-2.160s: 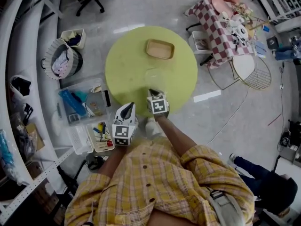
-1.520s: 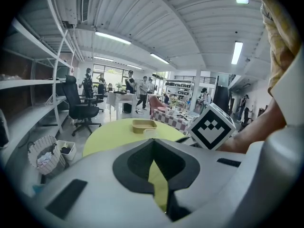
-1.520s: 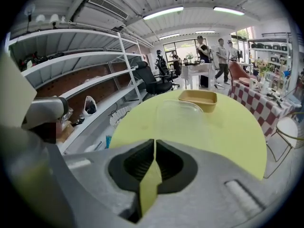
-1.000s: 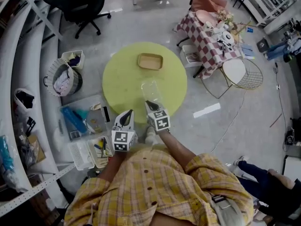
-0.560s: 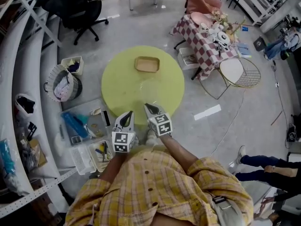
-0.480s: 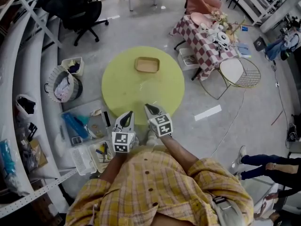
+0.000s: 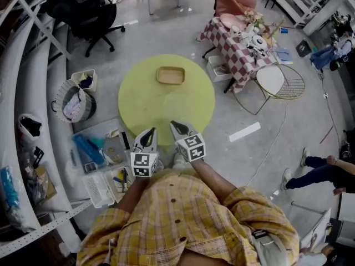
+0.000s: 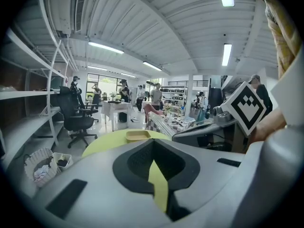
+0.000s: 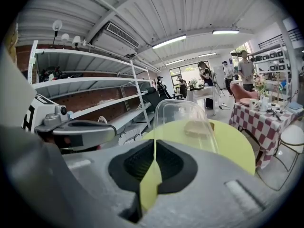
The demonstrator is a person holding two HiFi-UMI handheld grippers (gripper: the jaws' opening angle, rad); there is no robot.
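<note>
My right gripper (image 9: pixel 154 152) is shut on the edge of a clear plastic lid (image 9: pixel 186 122), which stands upright from the jaws and away from the round yellow-green table (image 9: pixel 235 146). A tan tray (image 7: pixel 170 75) sits on the far half of that table (image 7: pixel 144 93). In the head view the right gripper (image 7: pixel 176 128) hovers at the table's near edge, and the lid is hard to make out there. Beside it, my left gripper (image 7: pixel 149 133) is shut with nothing between its jaws. In its own view the left gripper (image 8: pixel 153 164) points over the table (image 8: pixel 107 140) toward the tray (image 8: pixel 138 135).
Clear storage bins (image 7: pixel 102 143) and a laundry basket (image 7: pixel 72 96) stand on the floor to the left, below white shelving (image 7: pixel 22 65). An office chair (image 7: pixel 91 13) is behind the table. A checkered table (image 7: pixel 244 37) and a wire chair (image 7: pixel 280 82) stand to the right. People walk at the right.
The clear lid lay flat on the table before; it is now raised upright in the right gripper. Both grippers have lifted and drawn back from the table.
</note>
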